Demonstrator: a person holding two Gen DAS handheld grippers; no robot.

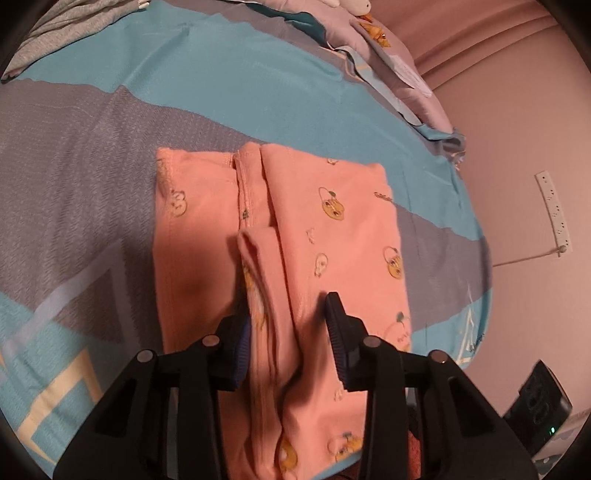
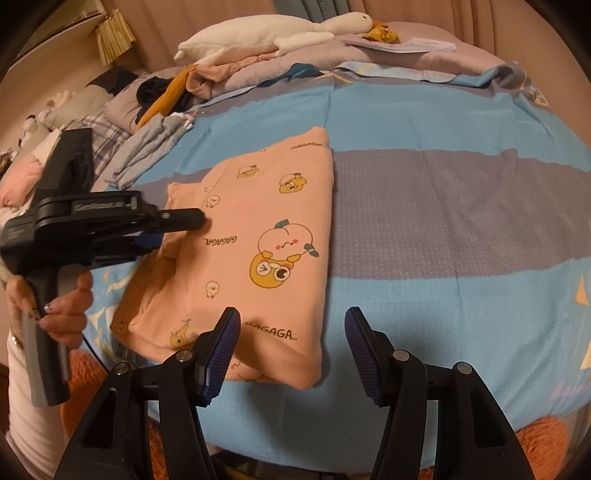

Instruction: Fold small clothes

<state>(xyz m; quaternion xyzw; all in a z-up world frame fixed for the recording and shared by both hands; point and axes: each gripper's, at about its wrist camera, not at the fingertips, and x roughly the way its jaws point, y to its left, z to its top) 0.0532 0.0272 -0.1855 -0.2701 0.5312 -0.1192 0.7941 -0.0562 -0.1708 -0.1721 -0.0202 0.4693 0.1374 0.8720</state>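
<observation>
Left wrist view: left gripper (image 1: 291, 332) low over the pink top (image 1: 332, 236), jaws spread wide w/ a loose strip of the pink cloth, prob. a sleeve (image 1: 266, 288), running up between them; strip lies against the left pad, right pad clear of it; nothing clamped; top lies partly folded on the bedspread (image 1: 92, 166), blue & grey bands, cartoon prints facing up on the right half, plain inside showing on the left half; grey garment (image 1: 62, 29) at top left corner of the bed; power strip (image 1: 554, 214) on the pink wall to the right; black device (image 1: 539, 402) w/ a green light at lower right.

Right wrist view: right gripper (image 2: 291, 350) jaws wide, holding nothing; left finger over the near hem of the top (image 2: 266, 236), right finger over bare bedspread (image 2: 443, 221) just beside it; top sits mid-bed, folded to a rough rectangle, "GAGAGA" print up; left gripper (image 2: 195, 219) comes in from the left, tips at the top's far-left edge, person's hand (image 2: 62, 306) on its handle; white plush goose (image 2: 258, 35) & a heap of clothes (image 2: 166, 96) at the head of the bed, well apart from the top.
</observation>
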